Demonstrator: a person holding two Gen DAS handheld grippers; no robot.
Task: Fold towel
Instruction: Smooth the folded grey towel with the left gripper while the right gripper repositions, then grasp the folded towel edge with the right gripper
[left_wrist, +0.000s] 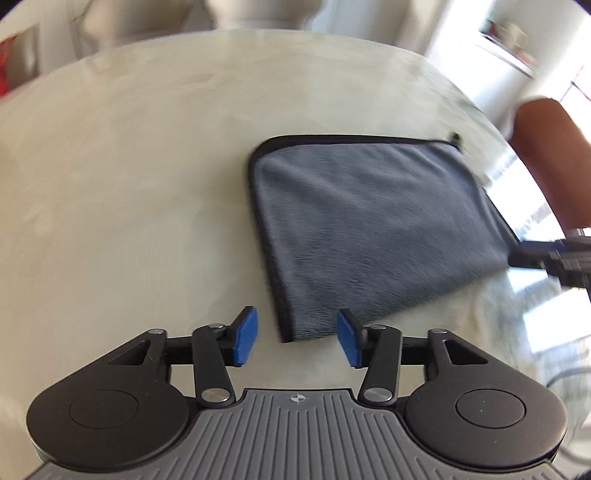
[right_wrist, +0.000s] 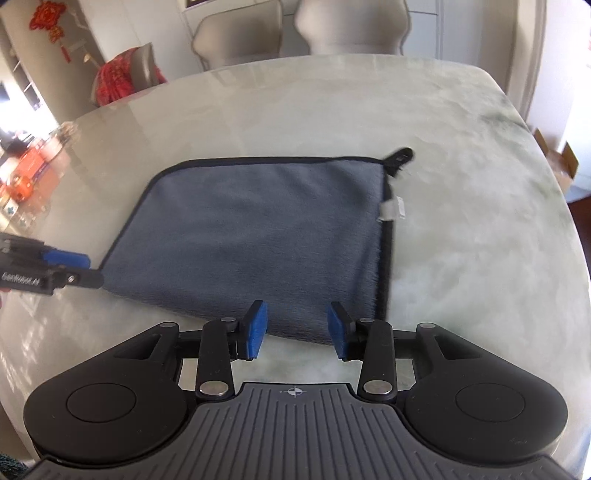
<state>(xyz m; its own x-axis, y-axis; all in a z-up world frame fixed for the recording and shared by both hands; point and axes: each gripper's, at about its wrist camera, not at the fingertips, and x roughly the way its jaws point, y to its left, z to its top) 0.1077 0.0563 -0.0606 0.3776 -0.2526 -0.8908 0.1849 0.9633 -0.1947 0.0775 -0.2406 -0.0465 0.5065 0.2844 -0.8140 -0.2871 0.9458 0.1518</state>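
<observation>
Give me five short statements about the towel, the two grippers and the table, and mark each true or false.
1. The towel is grey with a dark trim. True.
2. The left gripper is clamped on the towel. False: its jaws stand open, with the towel's near corner just ahead of the gap.
3. The right gripper is open. True: its blue pads stand apart by the towel's near edge.
4. A hanging loop sits at the towel's far right corner in the right wrist view. True.
5. The towel hangs over the edge of the table. False: it lies flat on the marbled top, with bare table showing on every side that the views show.
</observation>
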